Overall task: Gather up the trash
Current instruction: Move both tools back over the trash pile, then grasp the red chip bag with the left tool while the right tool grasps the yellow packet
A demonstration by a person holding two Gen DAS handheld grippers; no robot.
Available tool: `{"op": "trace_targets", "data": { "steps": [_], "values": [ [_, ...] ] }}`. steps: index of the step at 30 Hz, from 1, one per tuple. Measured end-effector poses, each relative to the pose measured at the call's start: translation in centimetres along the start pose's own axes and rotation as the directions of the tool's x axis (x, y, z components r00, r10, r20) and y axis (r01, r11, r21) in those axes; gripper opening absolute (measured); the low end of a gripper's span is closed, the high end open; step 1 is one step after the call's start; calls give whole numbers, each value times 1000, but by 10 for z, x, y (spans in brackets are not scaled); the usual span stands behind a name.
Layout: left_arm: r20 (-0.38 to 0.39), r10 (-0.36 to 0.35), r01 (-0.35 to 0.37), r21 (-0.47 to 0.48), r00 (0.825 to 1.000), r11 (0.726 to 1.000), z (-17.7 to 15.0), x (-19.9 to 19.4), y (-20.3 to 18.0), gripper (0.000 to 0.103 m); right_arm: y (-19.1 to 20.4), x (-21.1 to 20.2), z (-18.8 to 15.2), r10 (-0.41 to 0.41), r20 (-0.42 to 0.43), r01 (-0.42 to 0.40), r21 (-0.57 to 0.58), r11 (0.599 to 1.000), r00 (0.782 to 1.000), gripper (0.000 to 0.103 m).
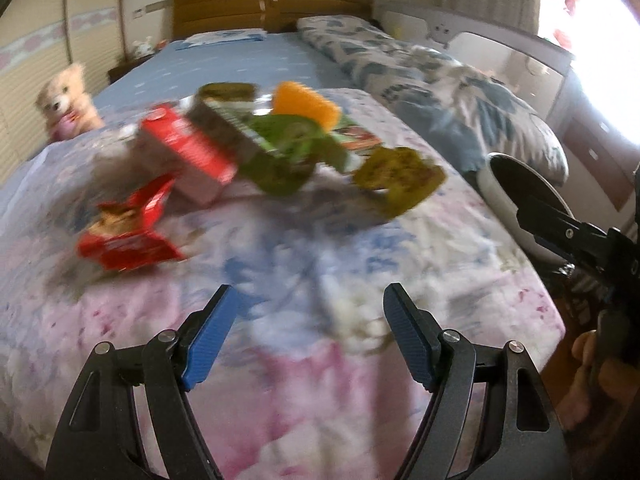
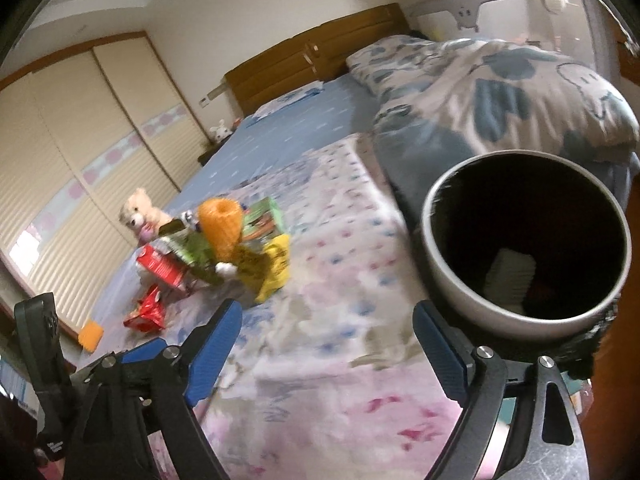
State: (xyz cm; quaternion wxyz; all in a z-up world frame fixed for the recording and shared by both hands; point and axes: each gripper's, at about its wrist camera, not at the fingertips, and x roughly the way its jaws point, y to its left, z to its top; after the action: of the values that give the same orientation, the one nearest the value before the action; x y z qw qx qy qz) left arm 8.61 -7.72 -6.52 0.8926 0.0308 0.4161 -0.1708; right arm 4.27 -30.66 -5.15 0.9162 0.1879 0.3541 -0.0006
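A pile of trash lies on the floral bedspread point(image 1: 320, 260): a red carton point(image 1: 188, 152), a torn red wrapper point(image 1: 128, 228), a green box point(image 1: 280, 148), an orange netted thing point(image 1: 306, 106) and a yellow-green wrapper point(image 1: 400, 180). The pile also shows in the right wrist view, with the orange thing point(image 2: 222, 224) on top. My left gripper point(image 1: 308, 332) is open and empty, short of the pile. My right gripper point(image 2: 328, 348) is open and empty, with a grey trash bin point(image 2: 448, 280) just beyond its right finger. The bin holds a white thing point(image 2: 508, 276).
A teddy bear point(image 1: 66, 104) sits at the bed's left side. A rumpled blue-patterned duvet point(image 1: 440, 88) lies along the right. A wooden headboard point(image 1: 272, 4) and a wardrobe point(image 2: 80, 160) stand beyond. An orange piece point(image 2: 91, 334) lies on the floor at left.
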Motion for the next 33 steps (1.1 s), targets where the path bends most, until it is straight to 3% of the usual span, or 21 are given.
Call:
{"op": "trace_targets", "data": {
  "steps": [18, 33],
  "values": [
    [-14, 107, -107, -183, 994, 977, -9, -9, 83, 81, 46, 42, -8, 53, -69, -56, -41, 998, 996, 91],
    [-36, 124, -129, -281, 992, 951, 23, 19, 114, 86, 49, 74, 12, 36, -59, -37, -18, 999, 998, 90]
  ]
}}
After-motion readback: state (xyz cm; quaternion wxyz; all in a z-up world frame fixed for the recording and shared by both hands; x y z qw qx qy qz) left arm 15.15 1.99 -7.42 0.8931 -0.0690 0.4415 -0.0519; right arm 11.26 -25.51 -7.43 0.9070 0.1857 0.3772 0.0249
